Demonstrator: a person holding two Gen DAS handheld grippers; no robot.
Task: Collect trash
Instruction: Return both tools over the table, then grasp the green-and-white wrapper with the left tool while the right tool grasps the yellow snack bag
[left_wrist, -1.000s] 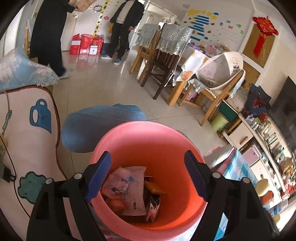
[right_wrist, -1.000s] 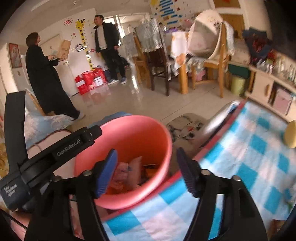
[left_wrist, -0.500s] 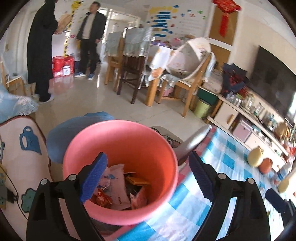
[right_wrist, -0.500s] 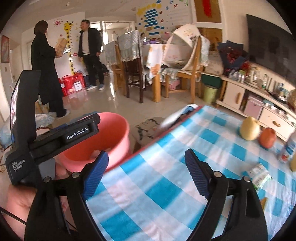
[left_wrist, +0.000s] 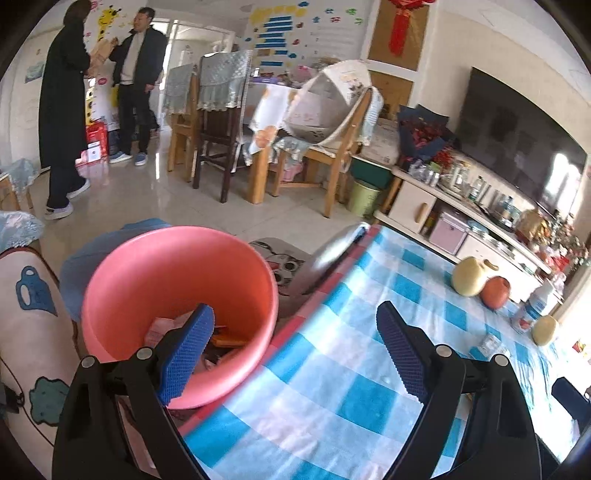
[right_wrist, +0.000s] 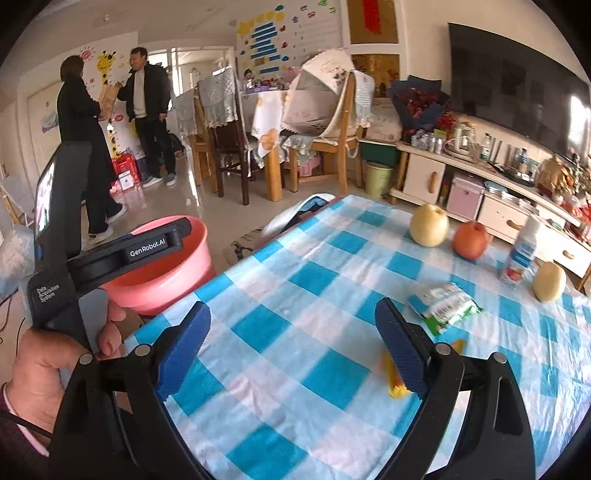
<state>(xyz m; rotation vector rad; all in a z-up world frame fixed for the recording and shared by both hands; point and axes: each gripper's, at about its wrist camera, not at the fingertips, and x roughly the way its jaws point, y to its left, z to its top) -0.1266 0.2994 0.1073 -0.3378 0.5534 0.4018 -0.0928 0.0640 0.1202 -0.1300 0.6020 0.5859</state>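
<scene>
A pink bucket with wrappers inside stands off the left edge of the checked bench. The left claw is spread wide, empty, above that edge. The right claw is opening, nothing between its pads, over the cloth. Right of it lie a yellow scrap and a green-white packet, with fruit beyond.
</scene>
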